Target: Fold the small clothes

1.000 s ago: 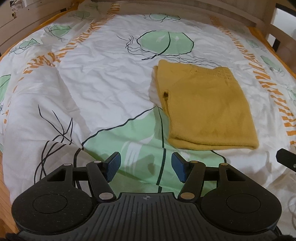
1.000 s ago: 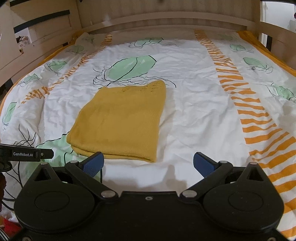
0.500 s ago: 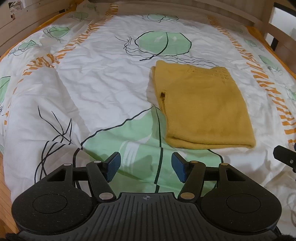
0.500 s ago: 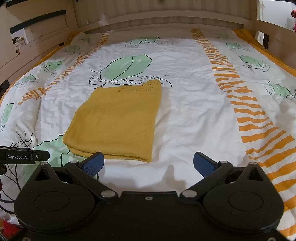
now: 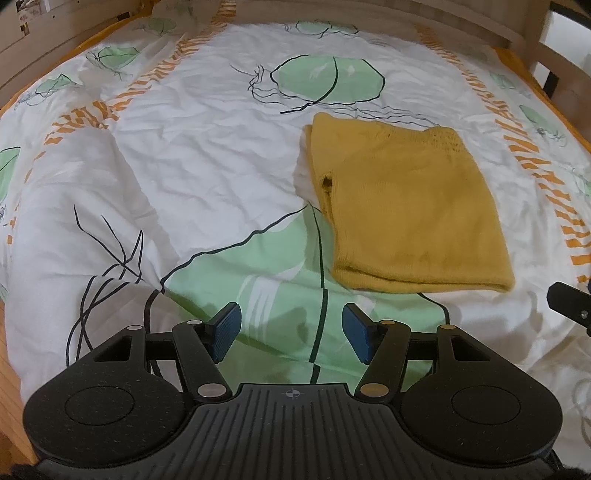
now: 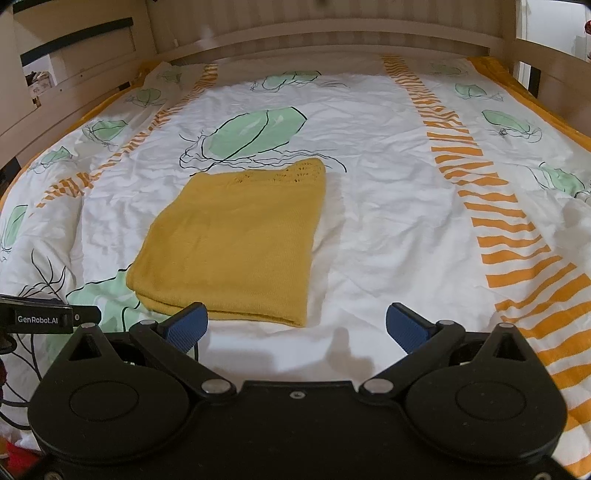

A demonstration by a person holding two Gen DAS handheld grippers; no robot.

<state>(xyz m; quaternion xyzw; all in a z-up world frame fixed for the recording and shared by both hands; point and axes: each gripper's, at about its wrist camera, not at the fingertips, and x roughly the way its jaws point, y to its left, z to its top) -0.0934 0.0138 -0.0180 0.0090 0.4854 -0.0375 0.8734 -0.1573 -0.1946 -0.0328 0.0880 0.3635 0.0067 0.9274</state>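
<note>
A bedroom in a home. A bed point(image 6: 369, 229) fills both views, covered by a crumpled white quilt point(image 5: 192, 166) printed with green leaves and orange stripes. A pale wooden bed frame point(image 6: 332, 33) with slatted boards runs along the far edge and both sides. Wooden floor point(image 5: 7, 369) shows at the near left corner.

A mustard-yellow knit garment point(image 5: 410, 214) lies folded into a neat, flat rectangle on the bed point(image 5: 207, 173). Its layered edges are stacked at the near side, and a band of openwork stitches runs along the far edge. It rests partly on a green leaf print, clear of both grippers.
</note>
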